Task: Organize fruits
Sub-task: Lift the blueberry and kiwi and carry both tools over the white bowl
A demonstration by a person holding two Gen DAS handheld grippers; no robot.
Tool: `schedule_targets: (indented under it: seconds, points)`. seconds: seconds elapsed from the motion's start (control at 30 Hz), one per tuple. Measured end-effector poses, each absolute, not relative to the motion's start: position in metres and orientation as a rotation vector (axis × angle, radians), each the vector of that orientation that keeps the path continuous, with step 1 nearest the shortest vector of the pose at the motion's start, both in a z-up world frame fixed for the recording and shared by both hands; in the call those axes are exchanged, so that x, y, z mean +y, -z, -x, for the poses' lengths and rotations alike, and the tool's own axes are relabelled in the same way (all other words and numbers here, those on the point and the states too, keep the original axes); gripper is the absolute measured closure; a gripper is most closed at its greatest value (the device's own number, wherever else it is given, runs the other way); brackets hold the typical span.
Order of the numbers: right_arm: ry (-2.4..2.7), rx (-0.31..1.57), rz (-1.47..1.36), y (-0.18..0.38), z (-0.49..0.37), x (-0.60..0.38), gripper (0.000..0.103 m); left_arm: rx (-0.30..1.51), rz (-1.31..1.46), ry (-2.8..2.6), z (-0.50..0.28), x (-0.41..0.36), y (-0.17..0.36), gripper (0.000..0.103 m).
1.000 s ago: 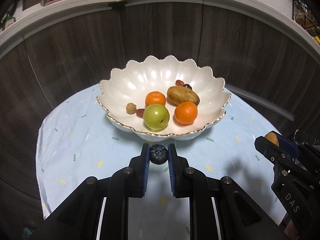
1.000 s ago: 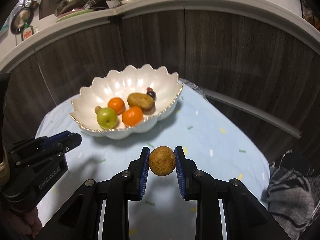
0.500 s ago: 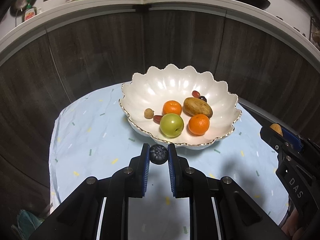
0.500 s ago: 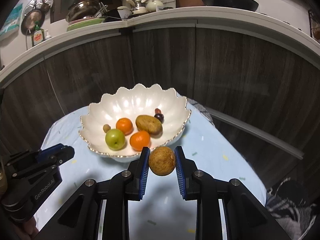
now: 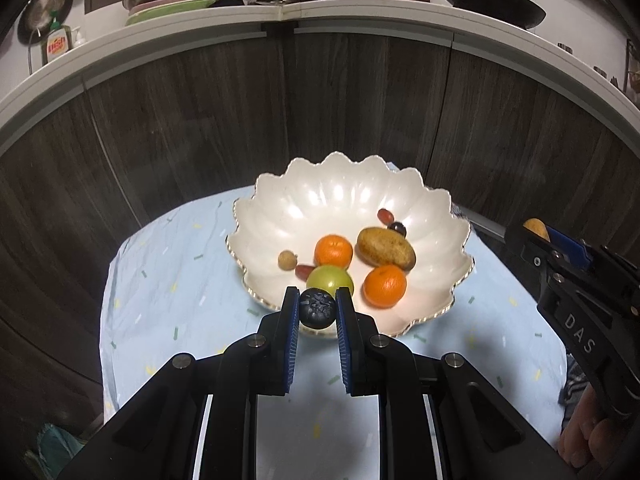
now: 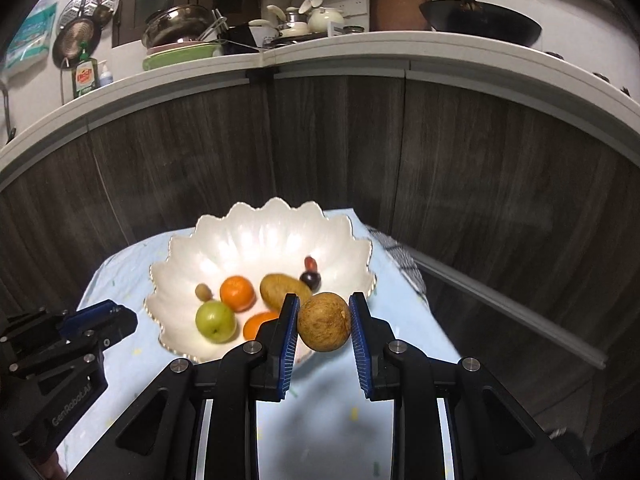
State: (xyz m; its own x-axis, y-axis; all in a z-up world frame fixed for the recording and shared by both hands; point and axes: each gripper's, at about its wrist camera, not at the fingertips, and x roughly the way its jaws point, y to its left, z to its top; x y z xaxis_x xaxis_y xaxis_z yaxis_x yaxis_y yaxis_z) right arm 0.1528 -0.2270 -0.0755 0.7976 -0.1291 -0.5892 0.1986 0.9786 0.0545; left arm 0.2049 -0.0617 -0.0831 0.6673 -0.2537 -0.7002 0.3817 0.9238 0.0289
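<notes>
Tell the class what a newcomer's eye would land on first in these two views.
The white scalloped gold-rimmed bowl on the pale blue tablecloth, holding bright oranges and a green apple. Then the two grippers before it: the left gripper pinching a small dark bumpy berry, the right gripper clamping a round brown fruit.

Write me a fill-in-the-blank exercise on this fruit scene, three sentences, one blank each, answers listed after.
1. The left gripper is shut on a small dark ____ fruit.
2. The right gripper is shut on a round ____ fruit.
3. The scalloped white bowl holds two oranges and one ____ apple.

Missing words: blue; brown; green
</notes>
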Motion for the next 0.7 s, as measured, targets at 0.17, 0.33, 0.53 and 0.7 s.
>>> schedule_targets:
  seconds: [0.17,0.33,0.53,0.7]
  points:
    - [0.148,0.617,-0.101,0.067,-0.169,-0.231,0.077,0.758,-0.179,0.357,-0.216,-0.068,0.079,0.084]
    - [0.129,0.613,-0.075,0.062,-0.188,-0.232,0.077,0.759,-0.17,0.349,-0.23,-0.07,0.075,0.084]
    - [0.101,0.657,-0.062,0.068,-0.214,-0.233,0.077,0.755,-0.17,0.343,-0.247,-0.073,0.074,0.084]
    - [0.093,0.684,-0.048,0.074,-0.232,-0.236,0.077,0.762,-0.177,0.345,-0.264,-0.076,0.079,0.084]
